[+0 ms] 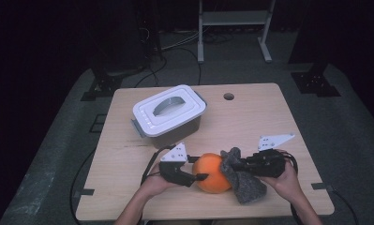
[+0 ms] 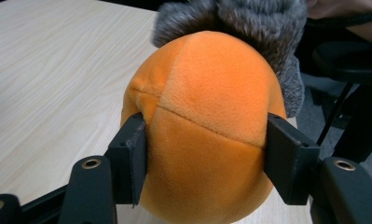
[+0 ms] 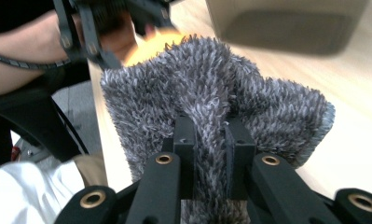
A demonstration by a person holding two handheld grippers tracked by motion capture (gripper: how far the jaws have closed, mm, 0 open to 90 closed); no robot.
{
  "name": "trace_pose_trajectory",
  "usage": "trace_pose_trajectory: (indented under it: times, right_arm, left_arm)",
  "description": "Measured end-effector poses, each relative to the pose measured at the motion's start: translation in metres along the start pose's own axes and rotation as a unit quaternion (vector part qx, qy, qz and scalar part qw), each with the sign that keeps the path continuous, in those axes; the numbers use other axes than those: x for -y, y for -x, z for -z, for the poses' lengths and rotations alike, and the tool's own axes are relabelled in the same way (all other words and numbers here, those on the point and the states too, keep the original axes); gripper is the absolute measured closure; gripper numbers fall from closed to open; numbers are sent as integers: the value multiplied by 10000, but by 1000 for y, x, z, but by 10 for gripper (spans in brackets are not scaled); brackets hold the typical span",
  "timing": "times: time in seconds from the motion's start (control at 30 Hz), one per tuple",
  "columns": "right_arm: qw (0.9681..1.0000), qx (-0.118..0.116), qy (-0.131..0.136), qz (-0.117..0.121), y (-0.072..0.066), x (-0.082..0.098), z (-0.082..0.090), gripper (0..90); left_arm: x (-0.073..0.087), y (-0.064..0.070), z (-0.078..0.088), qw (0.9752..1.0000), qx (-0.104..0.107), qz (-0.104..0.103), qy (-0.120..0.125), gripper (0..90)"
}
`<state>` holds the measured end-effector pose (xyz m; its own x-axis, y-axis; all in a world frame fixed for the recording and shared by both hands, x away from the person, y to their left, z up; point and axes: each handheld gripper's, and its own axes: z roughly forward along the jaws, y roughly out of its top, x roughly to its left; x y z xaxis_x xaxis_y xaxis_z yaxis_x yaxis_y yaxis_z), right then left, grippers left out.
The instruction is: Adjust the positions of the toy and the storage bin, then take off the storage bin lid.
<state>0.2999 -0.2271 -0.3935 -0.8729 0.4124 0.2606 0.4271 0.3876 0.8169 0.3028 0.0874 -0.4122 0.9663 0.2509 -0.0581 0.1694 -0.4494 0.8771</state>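
Pale wooden surface in a dark room, lidded grey box toward the back. Near the front edge, orange plush ball clasped at its sides by the left gripper, pads pressing the fabric. Grey fuzzy cloth draped against the ball's right, pinched tight in the right gripper. Best wiped with the ball steadied and the cloth swept gently. Both forearms low, grippers level, pointing inward.

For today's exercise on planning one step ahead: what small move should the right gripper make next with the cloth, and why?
Probably draw the cloth across the ball. The right gripper is shut on a fold of it, the cloth already lies against the ball's side, and the left gripper clamps the ball on the table.
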Motion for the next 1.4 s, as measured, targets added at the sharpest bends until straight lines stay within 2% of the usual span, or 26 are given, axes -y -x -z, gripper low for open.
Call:
trace_pose_trajectory:
  times: [0.07, 0.13, 0.17, 0.23, 0.33, 0.43, 0.47, 0.57, 0.6, 0.67, 0.7, 0.77, 0.83, 0.87, 0.9, 0.97, 1.03, 1.1, 1.17, 1.2, 1.23, 1.27, 1.4]
  right_arm:
    - [9999, 59, -43, 108, -4, -4, -3, 777]
    - [10000, 13, -31, 39, -2, -1, -6, 776]
    - [10000, 16, -78, -21, 1, 2, -7, 776]
    - [9995, 116, -272, -77, 5, 9, -12, 776]
    - [9974, 154, -677, -177, 12, 22, -26, 776]
    - [9981, 163, -584, -127, 10, 17, -25, 776]
    - [9998, 17, -159, -101, 5, 5, -17, 777]
    - [9998, -147, 110, -43, -1, -3, -13, 776]
    - [9998, -175, 106, -24, -3, -3, -14, 774]
    - [9999, -167, -21, -7, -2, 0, -18, 774]
    - [9997, -233, -65, -84, 0, 3, -20, 773]
    - [9995, -259, -153, -117, 4, 8, -21, 772]
    - [9992, -307, -205, -178, 6, 12, -19, 772]
    - [9991, -312, -232, -176, 6, 13, -18, 772]
    - [9990, -292, -288, -165, 7, 13, -17, 772]
    - [9989, -236, -353, -176, 8, 13, -14, 773]
    - [9996, -128, -230, -115, 6, 9, -8, 776]
    - [9999, -125, 37, -6, -1, 1, -1, 778]
    - [9996, -132, 178, 199, -11, -9, 1, 778]
    - [9996, -132, 178, 199, -11, -9, 1, 778]
    - [9993, -112, 150, 310, -16, -13, -1, 778]
    - [9989, -12, -31, 468, -21, -15, -6, 776]
    - [9994, -63, -119, 319, -13, -7, -8, 775]
  left_arm:
    - [-2, 2, 1, 9999, -81, -48, -41, 395]
    - [-2, 1, 2, 9999, -135, -40, 13, 414]
    - [-2, -1, 6, 9998, -148, 40, 106, 419]
    - [-3, -6, 14, 9994, -224, 145, 242, 418]
    - [0, -8, 18, 9992, -263, 170, 235, 418]
    - [0, -7, 18, 9993, -274, 134, 234, 416]
    - [-2, -3, 15, 9995, -276, 11, 158, 413]
    - [-5, 3, 9, 9994, -241, -216, 81, 401]
    - [-6, 5, 8, 9992, -255, -302, 35, 392]
    - [-7, 5, 7, 9994, -206, -283, 2, 345]
    - [-6, 5, 8, 9995, -202, -245, 27, 306]
    - [-6, 2, 7, 9998, -209, -27, 64, 218]
    - [-4, -2, 2, 9997, -172, 151, -97, 109]
    - [-2, -3, 0, 9997, -58, 246, -63, 116]
    - [0, -4, -1, 9997, 26, 257, -17, 151]
    - [0, 0, 0, 9999, -35, 103, 31, 269]
    - [-2, 3, -1, 10000, -10, 14, 10, 330]
    - [-5, 9, -4, 9998, 22, -174, -39, 341]
    - [-8, 15, -8, 9994, -7, -326, -93, 333]
    - [-8, 15, -8, 9994, -7, -326, -93, 334]
    - [-9, 17, -8, 9992, -50, -390, -110, 334]
    - [-8, 16, -7, 9990, -114, -408, -123, 351]
    - [-7, 12, -3, 9994, -145, -288, -84, 365]
